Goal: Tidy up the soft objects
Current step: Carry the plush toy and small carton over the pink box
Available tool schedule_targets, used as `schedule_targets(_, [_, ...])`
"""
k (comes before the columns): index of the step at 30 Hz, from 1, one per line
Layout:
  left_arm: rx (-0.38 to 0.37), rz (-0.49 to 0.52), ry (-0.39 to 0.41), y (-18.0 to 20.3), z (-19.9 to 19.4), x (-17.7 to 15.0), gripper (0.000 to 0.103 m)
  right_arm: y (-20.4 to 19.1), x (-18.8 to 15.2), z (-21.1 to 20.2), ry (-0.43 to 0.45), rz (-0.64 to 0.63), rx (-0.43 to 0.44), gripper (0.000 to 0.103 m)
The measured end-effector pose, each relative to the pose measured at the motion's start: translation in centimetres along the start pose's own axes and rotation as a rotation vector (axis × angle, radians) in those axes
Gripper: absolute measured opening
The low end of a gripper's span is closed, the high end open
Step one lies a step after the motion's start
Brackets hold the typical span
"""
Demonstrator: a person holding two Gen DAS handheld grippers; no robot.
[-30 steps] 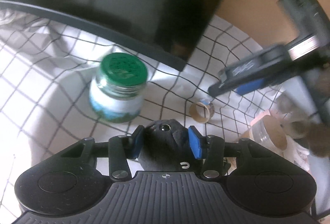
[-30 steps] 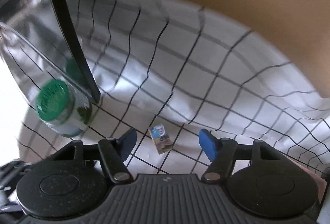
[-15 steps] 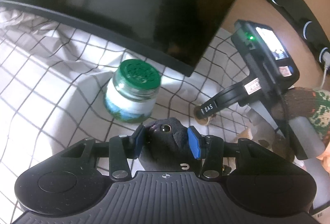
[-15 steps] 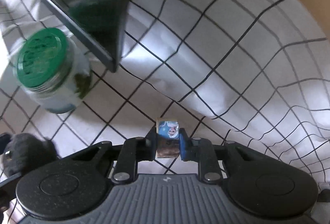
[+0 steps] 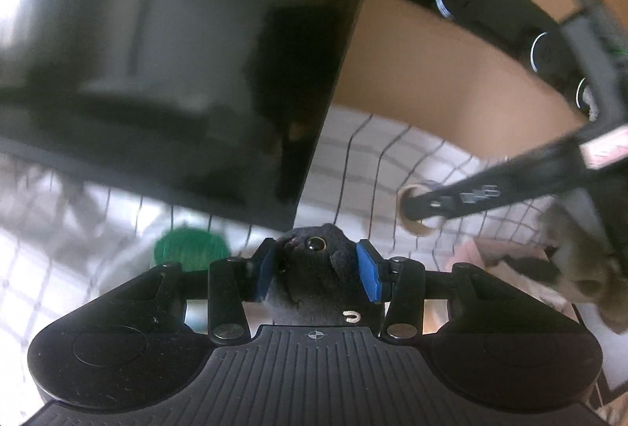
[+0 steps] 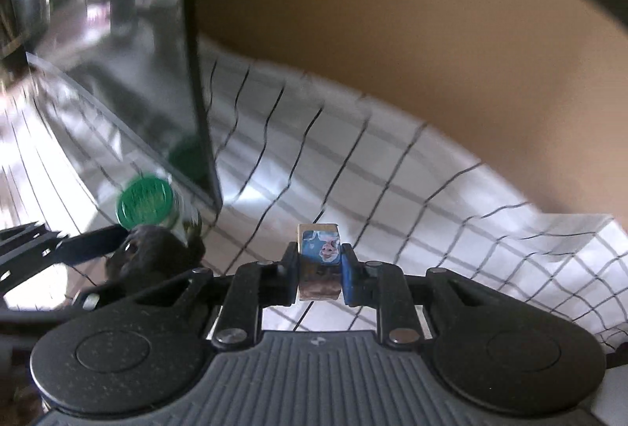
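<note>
right tongs [image 6: 318, 265] have just clamped the small printed tape roll [image 6: 318, 257]; left tongs [image 5: 317, 271] still hold the black plush toy [image 5: 318, 269], both ready for sorting

both grippers [image 5: 317, 271] [image 6: 318, 271] clamped, fingers [image 5: 369, 271] pressing loads

We see a jar [image 6: 146, 201] standing on the checked cloth [image 6: 392, 190], just before a monitor's [image 5: 176, 53] lower corner. A wall [image 6: 392, 53] rises behind the cloth.
</note>
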State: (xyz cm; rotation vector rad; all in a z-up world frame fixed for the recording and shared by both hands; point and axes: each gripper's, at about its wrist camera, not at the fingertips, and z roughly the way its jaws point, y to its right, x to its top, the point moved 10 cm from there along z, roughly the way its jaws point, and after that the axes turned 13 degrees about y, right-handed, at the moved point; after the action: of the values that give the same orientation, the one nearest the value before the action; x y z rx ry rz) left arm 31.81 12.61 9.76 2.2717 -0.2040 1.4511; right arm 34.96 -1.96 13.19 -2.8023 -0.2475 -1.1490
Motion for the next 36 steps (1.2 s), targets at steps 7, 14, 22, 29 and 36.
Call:
schedule_targets(7, [-0.010,0.113,0.049,4.2,1.1,4.0,0.049,6.5,1.7,-7.3,0.163,0.088,-0.036,0.020])
schedule_targets(14, [-0.141,0.178,0.052,13.1,2.3,4.3,0.049,15.3,-1.5,-12.7,0.225,0.195,-0.158,0.020])
schedule_targets(22, [-0.309,0.192,-0.037,22.3,4.1,0.3,0.049,21.5,-6.8,-15.6,0.201,0.329,-0.230,0.020])
schedule_targets(29, [-0.397,0.121,-0.108,26.0,5.8,-3.1,0.049,22.1,-9.8,-15.1,0.177,0.390,-0.198,0.020])
schedule_targets(36, [-0.425,0.034,-0.185,27.1,8.2,-8.6,0.050,22.5,-11.8,-12.2,0.132,0.475,-0.157,0.020])
